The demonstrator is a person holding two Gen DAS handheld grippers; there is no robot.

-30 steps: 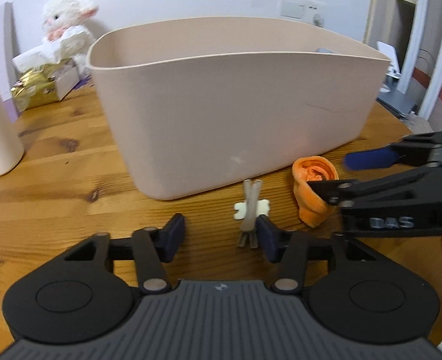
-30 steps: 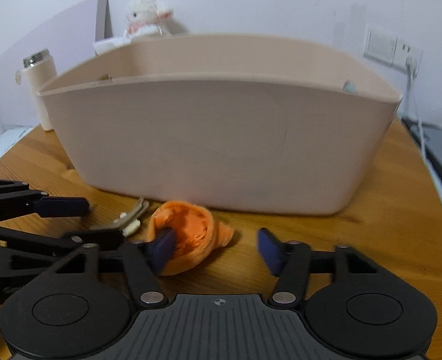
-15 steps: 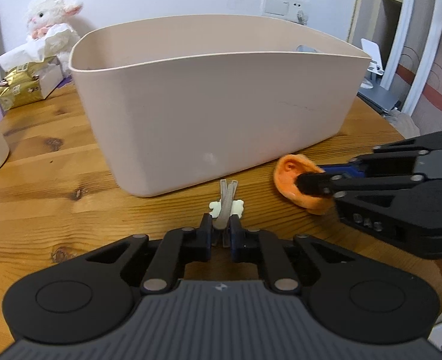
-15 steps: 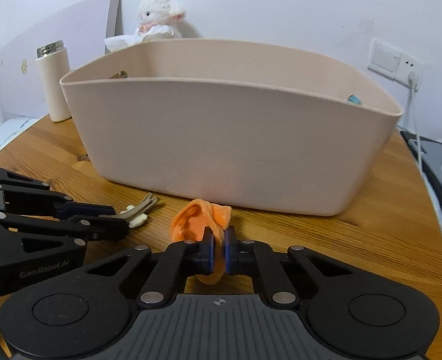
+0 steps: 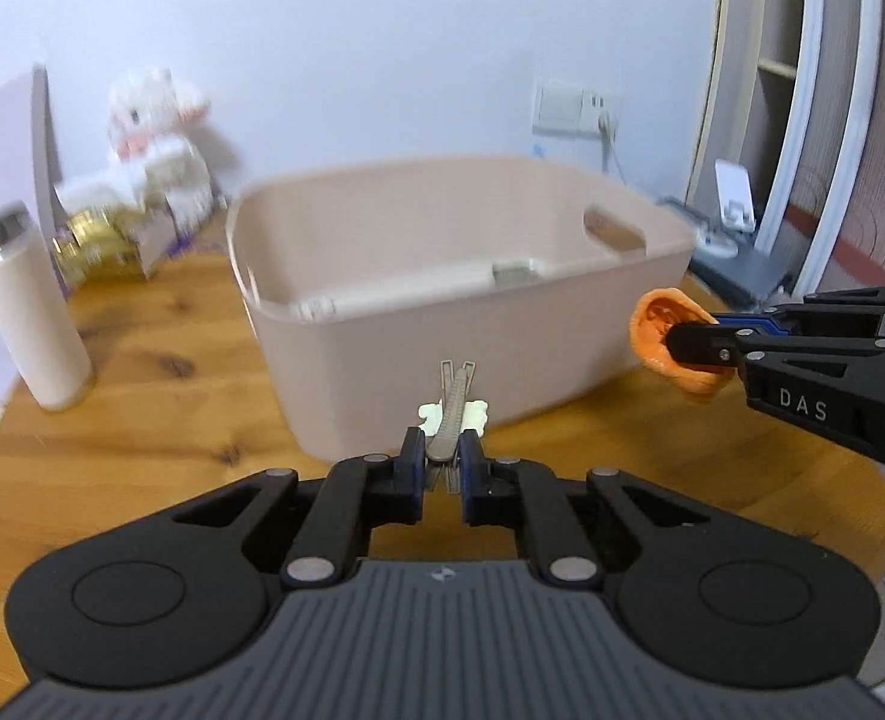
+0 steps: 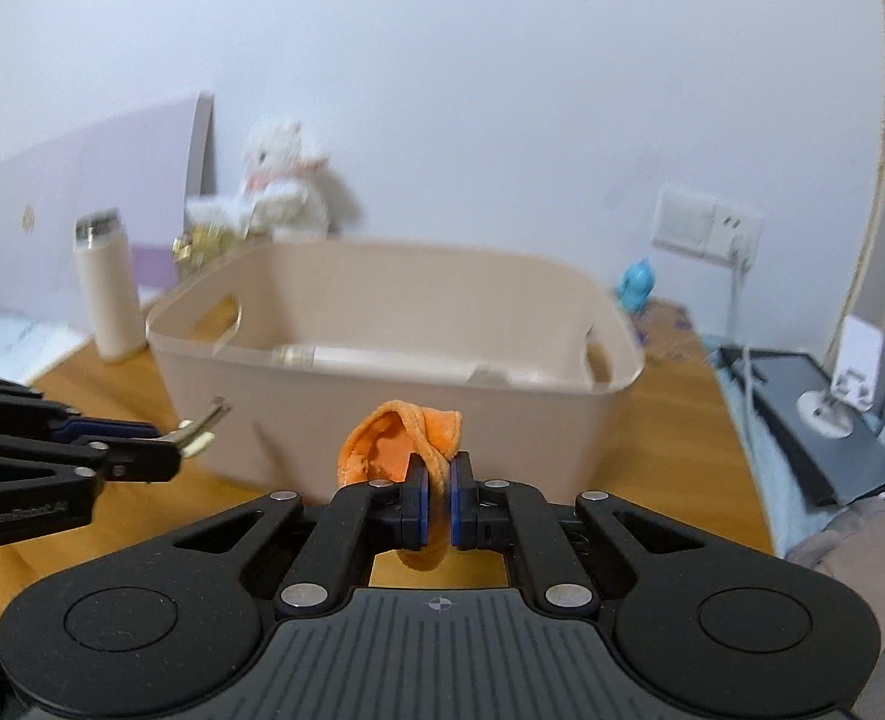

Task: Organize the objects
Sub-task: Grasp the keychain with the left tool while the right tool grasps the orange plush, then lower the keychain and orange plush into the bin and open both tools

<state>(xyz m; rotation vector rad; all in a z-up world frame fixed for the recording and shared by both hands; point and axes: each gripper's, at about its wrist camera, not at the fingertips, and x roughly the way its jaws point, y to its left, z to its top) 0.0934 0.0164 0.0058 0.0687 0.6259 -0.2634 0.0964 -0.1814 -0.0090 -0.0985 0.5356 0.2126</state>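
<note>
**Both grippers loaded, held above the table in front of the bin**

The left gripper is pressed together on a small hair clip, grey metal with a pale ornament at its middle; the clip stands nearly upright between the pads, its forked end pointing up. The same clip shows in the right wrist view projecting from the left gripper.

The right gripper pinches an orange ear-shaped object by one edge, the bulk of it rising above the pads and a smaller portion hanging beneath. Seen from the left wrist, the object sits at the tip of the right gripper, clear of the wooden table.

The beige plastic bin stands on the table directly ahead of both grippers. Its interior holds at least one long pale item, blurred beyond identification.

A cream bottle with a metal cap stands left of the bin, apart from it. A white plush toy sits at the wall behind.
</note>
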